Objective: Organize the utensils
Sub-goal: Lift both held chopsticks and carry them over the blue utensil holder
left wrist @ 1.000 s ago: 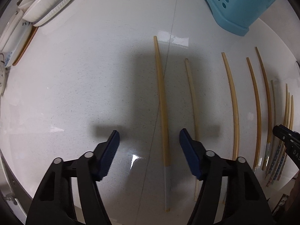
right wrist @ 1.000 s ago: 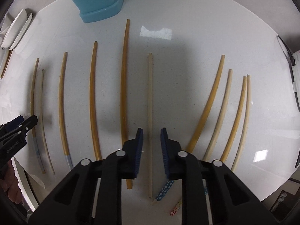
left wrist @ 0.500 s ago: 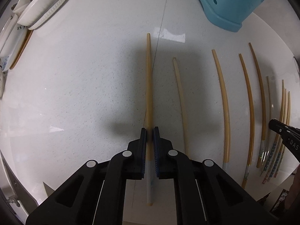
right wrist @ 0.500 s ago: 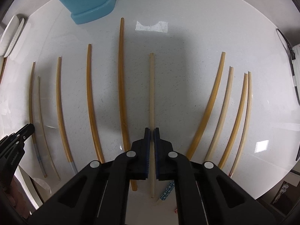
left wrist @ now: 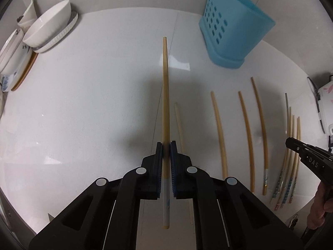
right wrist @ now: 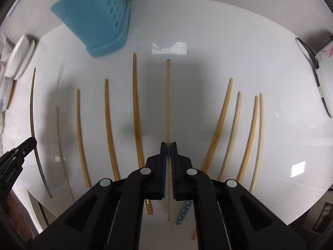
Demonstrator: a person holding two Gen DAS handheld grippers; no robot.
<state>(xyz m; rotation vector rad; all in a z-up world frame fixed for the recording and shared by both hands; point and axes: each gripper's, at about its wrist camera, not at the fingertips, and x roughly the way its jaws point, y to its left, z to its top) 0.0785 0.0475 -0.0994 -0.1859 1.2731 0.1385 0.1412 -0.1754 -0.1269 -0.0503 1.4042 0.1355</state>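
Note:
My left gripper (left wrist: 166,145) is shut on a long tan chopstick (left wrist: 165,95) and holds it above the white counter, pointing forward. My right gripper (right wrist: 168,145) is shut on a pale chopstick (right wrist: 168,95) and holds it lifted too. Several more chopsticks (left wrist: 245,131) lie side by side on the counter, also in the right wrist view (right wrist: 110,125). A blue perforated utensil holder (left wrist: 231,31) stands at the back, also in the right wrist view (right wrist: 97,14). The right gripper's tip (left wrist: 291,141) shows at the left view's right edge; the left gripper's tip (right wrist: 29,143) shows at the right view's left edge.
Stacked white bowls and plates (left wrist: 47,31) sit at the back left of the counter. A white appliance (right wrist: 324,68) with a cable stands at the right edge. The counter's front edge (right wrist: 270,227) runs close below the chopsticks' ends.
Both grippers closed on their chopsticks and then lifted them off the counter. The holder has come further into view as the cameras rose and tilted.

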